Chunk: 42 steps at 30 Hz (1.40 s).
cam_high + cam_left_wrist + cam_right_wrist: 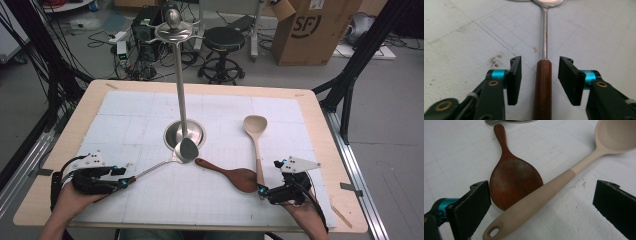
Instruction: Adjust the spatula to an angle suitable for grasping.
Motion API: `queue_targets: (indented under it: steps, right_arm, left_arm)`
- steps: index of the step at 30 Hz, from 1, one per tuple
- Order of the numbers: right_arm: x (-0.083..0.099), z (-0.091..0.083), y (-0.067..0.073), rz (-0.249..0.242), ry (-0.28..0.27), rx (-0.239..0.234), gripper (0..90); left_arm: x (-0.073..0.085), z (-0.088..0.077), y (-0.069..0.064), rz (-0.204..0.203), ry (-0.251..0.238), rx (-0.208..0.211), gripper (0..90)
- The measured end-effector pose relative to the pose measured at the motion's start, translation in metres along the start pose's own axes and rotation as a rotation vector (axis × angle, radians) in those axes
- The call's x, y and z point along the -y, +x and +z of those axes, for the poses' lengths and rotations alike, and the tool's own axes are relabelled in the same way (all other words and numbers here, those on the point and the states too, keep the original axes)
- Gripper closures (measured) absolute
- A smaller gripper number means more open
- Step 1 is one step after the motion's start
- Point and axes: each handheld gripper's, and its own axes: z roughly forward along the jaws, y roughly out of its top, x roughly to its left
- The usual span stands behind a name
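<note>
Left gripper [540,80] stands part-open around the steel ladle with a dark wooden handle [543,85], pads clear. Right gripper [541,210] gapes wide over the beige silicone spoon [554,187]. Closing there risks also nudging the touching dark wooden rice paddle [514,180].

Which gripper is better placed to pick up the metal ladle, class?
Left. The left gripper already straddles the metal ladle, its wooden handle between open jaws. The right gripper sits by the beige spoon.

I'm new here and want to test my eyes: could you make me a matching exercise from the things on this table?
Things:
1. ladle
2. paddle
3. spoon
4. stand

Descriptions:
A. dark wood, flat
B. pale beige, handle end has a hole
C. upright metal pole on a round base
D. metal bowl, brown wooden handle

Pairs: 1-D, 2-A, 3-B, 4-C
</note>
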Motion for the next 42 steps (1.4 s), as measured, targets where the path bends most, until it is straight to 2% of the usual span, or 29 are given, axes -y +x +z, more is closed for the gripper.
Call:
queue_targets:
  steps: [7, 18, 24, 42]
  right_arm:
    - [0.0001, 0.0000, 0.0000, -0.002, 0.000, -0.002, 0.6]
    - [-0.0002, 0.0005, 0.0007, -0.002, -0.001, -0.004, 0.6]
    - [-0.0002, 0.0007, 0.0008, -0.002, -0.001, -0.006, 0.6]
    - [-0.0004, 0.0015, 0.0005, -0.004, 0.001, -0.008, 0.6]
  left_arm:
    - [0.0011, 0.0025, -0.0011, 0.023, 0.017, 0.004, 52.0]
    - [0.0029, 0.0078, -0.0012, 0.035, 0.053, 0.019, 59.7]
    - [0.0033, 0.0093, -0.0002, 0.042, 0.067, 0.020, 61.0]
    - [0.0036, 0.0098, 0.0014, 0.036, 0.066, 0.040, 70.4]
